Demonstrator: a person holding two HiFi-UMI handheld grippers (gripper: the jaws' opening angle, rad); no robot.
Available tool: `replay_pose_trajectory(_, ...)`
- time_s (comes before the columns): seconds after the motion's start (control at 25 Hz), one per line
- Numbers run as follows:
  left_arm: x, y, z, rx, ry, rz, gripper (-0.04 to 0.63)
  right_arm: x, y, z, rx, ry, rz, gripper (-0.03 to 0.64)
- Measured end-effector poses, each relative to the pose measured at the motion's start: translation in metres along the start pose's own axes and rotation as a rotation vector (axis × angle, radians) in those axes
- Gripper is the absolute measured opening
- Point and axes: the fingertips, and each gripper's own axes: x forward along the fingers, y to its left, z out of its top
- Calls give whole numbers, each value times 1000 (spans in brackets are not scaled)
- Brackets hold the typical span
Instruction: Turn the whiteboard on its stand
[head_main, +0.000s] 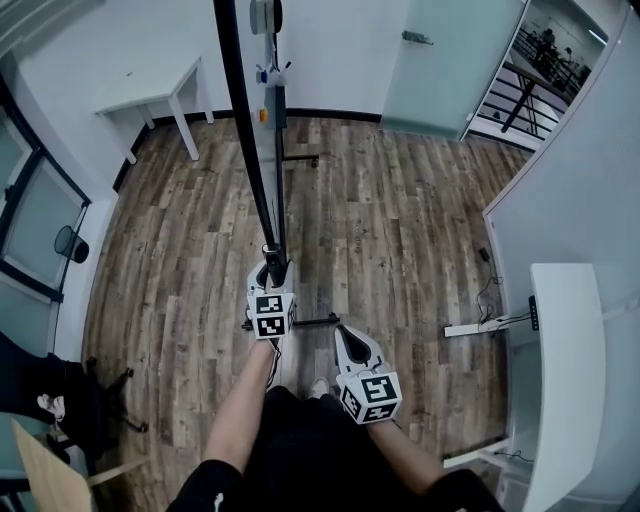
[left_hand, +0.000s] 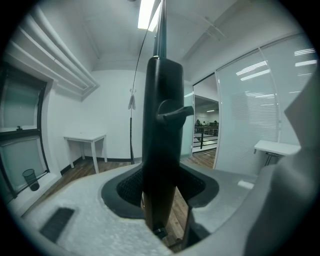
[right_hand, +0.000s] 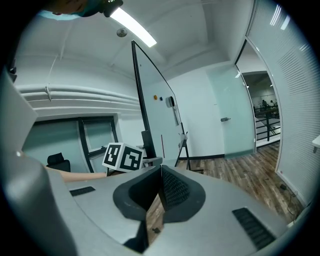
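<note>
Head view: whiteboard (head_main: 247, 130) stands edge-on, a dark line running from top centre down to mid-frame. Left gripper (head_main: 272, 268) sits at its lower end, and the left gripper view shows its jaws clamped on the whiteboard's dark edge post. Right gripper (head_main: 343, 335) hangs lower right, just clear of it, pads pressed together on nothing. Wood floor (head_main: 400, 220) lies beneath.

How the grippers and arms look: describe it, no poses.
The left gripper and right gripper both have pale grey shells, with black textured pads set in dark surrounds. Each carries a white cube printed with black square markers. No cables show. The arms are bare below short dark sleeves.
</note>
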Motion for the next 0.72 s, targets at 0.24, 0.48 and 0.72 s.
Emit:
replay_pose_trajectory(0.24, -26, -15, -8, 4, 14, -14, 192, -11, 8, -6, 13, 1, -11, 14)
replay_pose_trajectory(0.48, -47, -32, -21, 7, 30, -16, 192, -24, 13, -13, 21, 2, -28, 14)
replay_pose_trajectory(0.72, -64, -43, -27, 9, 23, -17, 192, -45, 19, -23, 31, 0, -53, 14)
